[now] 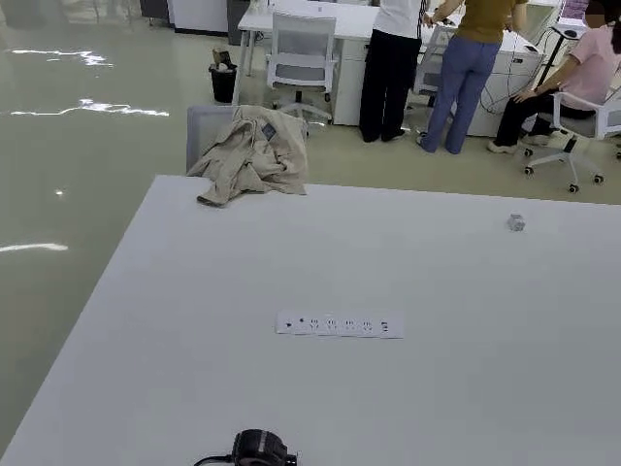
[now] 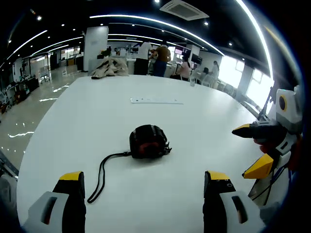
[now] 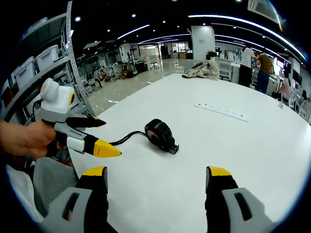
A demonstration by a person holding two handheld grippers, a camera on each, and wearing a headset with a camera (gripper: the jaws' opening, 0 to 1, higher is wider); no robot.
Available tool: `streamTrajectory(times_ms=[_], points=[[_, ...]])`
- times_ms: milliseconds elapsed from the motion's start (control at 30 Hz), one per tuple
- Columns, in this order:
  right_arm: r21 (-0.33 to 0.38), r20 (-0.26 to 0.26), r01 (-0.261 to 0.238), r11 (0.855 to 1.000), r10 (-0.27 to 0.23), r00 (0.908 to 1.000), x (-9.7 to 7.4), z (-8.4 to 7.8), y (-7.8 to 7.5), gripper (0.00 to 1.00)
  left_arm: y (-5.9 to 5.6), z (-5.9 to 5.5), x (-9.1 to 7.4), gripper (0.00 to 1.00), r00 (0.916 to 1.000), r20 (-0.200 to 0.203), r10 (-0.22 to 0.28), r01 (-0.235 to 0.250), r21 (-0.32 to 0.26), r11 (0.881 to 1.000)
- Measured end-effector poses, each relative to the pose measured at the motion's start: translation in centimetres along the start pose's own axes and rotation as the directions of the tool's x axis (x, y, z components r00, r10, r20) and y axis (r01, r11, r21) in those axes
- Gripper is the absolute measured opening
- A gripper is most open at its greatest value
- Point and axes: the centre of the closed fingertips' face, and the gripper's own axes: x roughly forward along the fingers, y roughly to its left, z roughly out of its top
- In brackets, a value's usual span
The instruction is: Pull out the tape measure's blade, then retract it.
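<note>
Tape measure (image 2: pixel 148 141) on table (image 2: pixel 204 116), ahead of left tongs (image 2: pixel 144 177), right tongs (image 3: pixel 156 171), both apart

I get bright, even light from overhead. In both gripper views the long ceiling strips (image 2: pixel 146 18) arc across the top, bent by the fisheye, and the white table (image 2: pixel 194 121) bows with them toward the edges. The windows (image 2: pixel 252 82) on the far right of the left gripper view are washed out to white. In the head view the glossy floor (image 1: pixel 87 107) on the left throws back streaks of glare. The tape measure (image 2: pixel 148 141) casts a faint, soft shadow. My head view is slightly soft and low in contrast, and the far end of the room looks hazy.
</note>
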Motion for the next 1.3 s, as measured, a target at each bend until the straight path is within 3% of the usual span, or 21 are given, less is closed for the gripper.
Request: streamTrajectory(times_ms=[200, 367, 600, 833, 967, 1300], points=[[0.019, -0.016, 0.019, 1.0, -0.018, 0.9997, -1.1, -0.2, -0.1, 0.87, 0.2, -0.5, -1.3, 1.0, 0.9997, -0.021, 0.008, -0.008, 0.02, 1.0], [0.046, -0.027, 0.021, 0.999, -0.02, 0.9994, -1.9, -0.2, 0.1, 0.89, 0.1, -1.0, -2.6, 1.0, 0.9995, -0.032, 0.007, -0.006, 0.004, 1.0], [0.017, -0.05, 0.01, 1.0, -0.009, 0.9987, -3.2, -0.1, 1.2, 0.93, 0.1, -1.5, -4.2, 1.0, 0.998, -0.063, 0.003, -0.002, 0.017, 1.0], [0.007, -0.054, 0.01, 1.0, -0.01, 0.9985, -4.5, -0.3, 1.5, 0.95, 0.6, -1.6, -5.8, 1.0, 0.9981, -0.061, -0.01, 0.011, 0.008, 1.0], [0.006, -0.057, 0.014, 1.0, -0.014, 0.9983, -5.2, -0.5, 1.6, 0.96, 0.1, -1.9, -6.4, 1.0, 0.9965, -0.059, -0.059, 0.058, -0.006, 0.998], [0.012, -0.073, 0.018, 1.0, -0.018, 0.9972, -6.9, -1.3, 2.0, 0.97, 0.2, -2.5, -7.9, 1.0, 0.9952, -0.083, -0.053, 0.052, -0.01, 0.999]])
